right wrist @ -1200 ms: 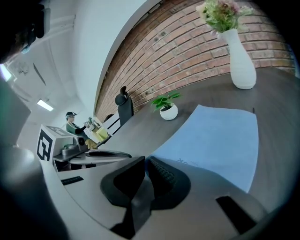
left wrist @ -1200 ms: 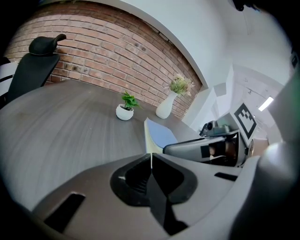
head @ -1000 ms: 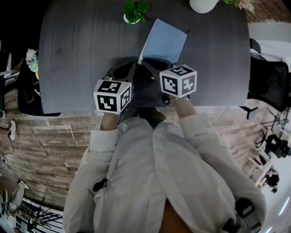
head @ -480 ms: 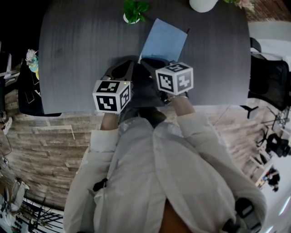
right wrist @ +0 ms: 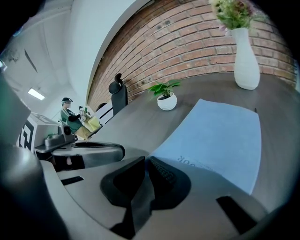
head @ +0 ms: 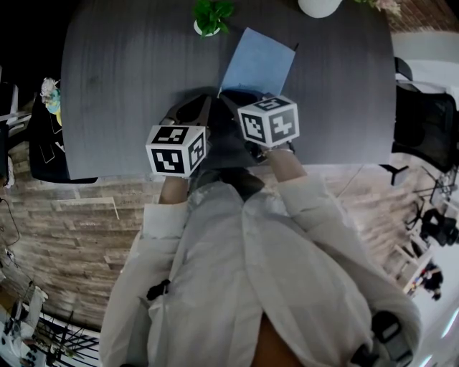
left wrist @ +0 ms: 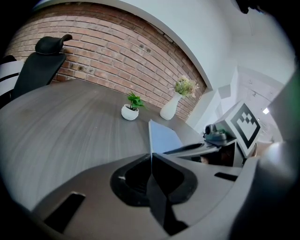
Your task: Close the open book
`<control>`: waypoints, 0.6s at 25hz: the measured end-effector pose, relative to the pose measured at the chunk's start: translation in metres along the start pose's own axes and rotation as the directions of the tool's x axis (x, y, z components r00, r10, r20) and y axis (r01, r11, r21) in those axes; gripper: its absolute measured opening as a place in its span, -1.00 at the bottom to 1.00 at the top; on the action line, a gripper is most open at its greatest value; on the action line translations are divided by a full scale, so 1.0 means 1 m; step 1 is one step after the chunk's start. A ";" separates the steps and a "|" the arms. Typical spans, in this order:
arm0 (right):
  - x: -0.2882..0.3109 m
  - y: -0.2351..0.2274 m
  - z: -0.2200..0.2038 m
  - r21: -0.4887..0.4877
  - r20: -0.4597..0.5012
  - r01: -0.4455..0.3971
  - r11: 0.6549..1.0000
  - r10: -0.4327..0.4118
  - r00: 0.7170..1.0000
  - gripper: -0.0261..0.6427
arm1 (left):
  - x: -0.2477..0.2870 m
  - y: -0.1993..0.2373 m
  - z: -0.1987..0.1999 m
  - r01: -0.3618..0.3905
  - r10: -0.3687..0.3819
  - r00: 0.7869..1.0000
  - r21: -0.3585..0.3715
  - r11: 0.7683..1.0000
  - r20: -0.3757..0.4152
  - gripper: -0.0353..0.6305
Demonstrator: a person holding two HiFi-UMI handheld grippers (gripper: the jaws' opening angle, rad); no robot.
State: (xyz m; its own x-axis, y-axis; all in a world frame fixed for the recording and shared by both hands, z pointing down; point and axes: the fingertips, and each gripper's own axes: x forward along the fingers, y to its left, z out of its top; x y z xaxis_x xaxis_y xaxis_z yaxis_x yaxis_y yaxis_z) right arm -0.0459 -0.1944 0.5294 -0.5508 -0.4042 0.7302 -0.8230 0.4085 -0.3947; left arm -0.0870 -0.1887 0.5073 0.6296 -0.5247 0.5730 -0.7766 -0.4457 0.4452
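Two grippers side by side over the near edge of the table (head: 129, 86). Left gripper (left wrist: 151, 155): jaws pressed together, nothing in them. Right gripper (right wrist: 143, 160): jaws a sliver apart, empty. Book (right wrist: 215, 136) lies just beyond the right tips, flat and closed, blue cover up. Potted plant (head: 211, 18) and white vase (right wrist: 246, 56) stand past it.
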 end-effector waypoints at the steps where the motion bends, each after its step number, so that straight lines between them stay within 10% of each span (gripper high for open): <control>1: 0.000 0.001 0.000 -0.003 -0.002 0.002 1.000 -0.002 1.000 -0.83 | 0.000 0.000 -0.001 0.001 -0.001 1.000 -0.001 1.000 -0.002 -0.86; 15: 0.001 0.005 0.000 -0.030 0.020 0.024 0.999 -0.024 1.000 -0.83 | 0.004 -0.004 -0.004 0.016 -0.016 1.000 0.009 1.000 -0.023 -0.86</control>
State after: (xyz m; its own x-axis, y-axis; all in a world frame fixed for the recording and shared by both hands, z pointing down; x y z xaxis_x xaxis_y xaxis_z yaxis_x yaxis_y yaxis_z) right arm -0.0508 -0.1925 0.5286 -0.5338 -0.4302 0.7279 -0.8316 0.4228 -0.3600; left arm -0.0817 -0.1864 0.5102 0.6414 -0.5003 0.5817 -0.7660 -0.4608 0.4483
